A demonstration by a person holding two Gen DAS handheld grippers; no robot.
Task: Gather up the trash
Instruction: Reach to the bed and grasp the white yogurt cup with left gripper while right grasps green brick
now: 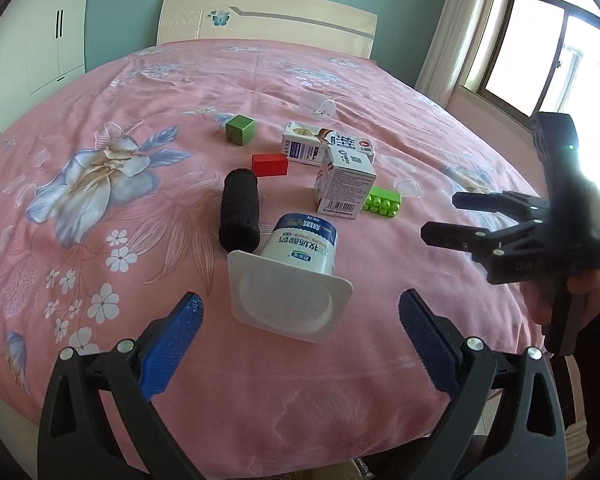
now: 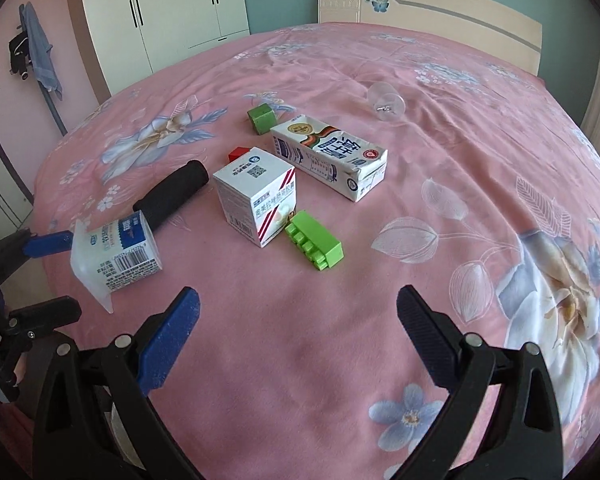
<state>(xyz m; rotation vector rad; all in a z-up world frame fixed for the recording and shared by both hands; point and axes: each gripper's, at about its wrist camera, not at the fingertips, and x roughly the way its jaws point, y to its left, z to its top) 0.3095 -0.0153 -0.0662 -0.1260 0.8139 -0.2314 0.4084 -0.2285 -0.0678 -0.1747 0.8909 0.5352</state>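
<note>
Tongs, left [image 1: 300, 316]: spread wide, empty, flanking the yogurt cup [image 1: 292, 276] lying on its side, lower centre.
Tongs, right [image 2: 298, 312]: spread wide, empty.
Bed [image 2: 440, 240]: cartons mid-frame.

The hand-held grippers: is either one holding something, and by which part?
Nothing is held. The left hand-held gripper is open around the yogurt cup; the right hand-held gripper is open over the bed.
</note>
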